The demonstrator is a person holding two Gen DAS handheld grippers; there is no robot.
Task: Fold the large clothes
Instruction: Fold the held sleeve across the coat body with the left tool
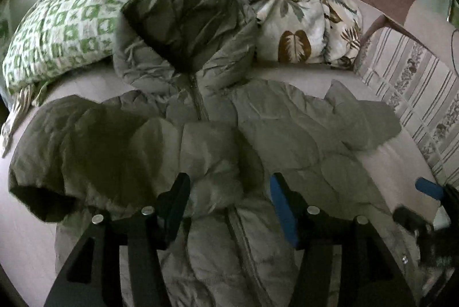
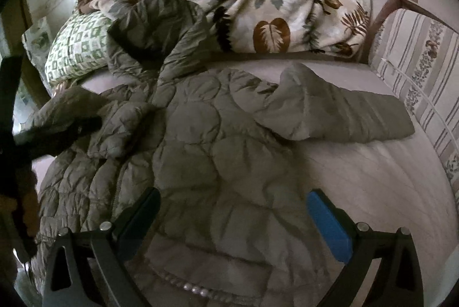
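Observation:
A grey-green quilted hooded jacket [image 1: 218, 140] lies face up on the bed, zipper toward me, hood [image 1: 183, 20] at the far end against the pillows. Its left sleeve [image 1: 71, 140] is folded across the chest. Its right sleeve [image 2: 338, 112] stretches out to the right. My left gripper [image 1: 229, 201] is open just above the jacket's middle, empty. My right gripper [image 2: 232, 218] is open over the jacket's right lower half [image 2: 218, 163], empty; it also shows at the right edge of the left wrist view [image 1: 430, 192].
A green patterned pillow [image 1: 57, 31] lies at the back left. A leaf-print blanket [image 2: 272, 11] is bunched at the back. A striped headboard cushion [image 2: 424, 72] borders the right. The pale bedsheet [image 2: 387, 178] lies bare to the right of the jacket.

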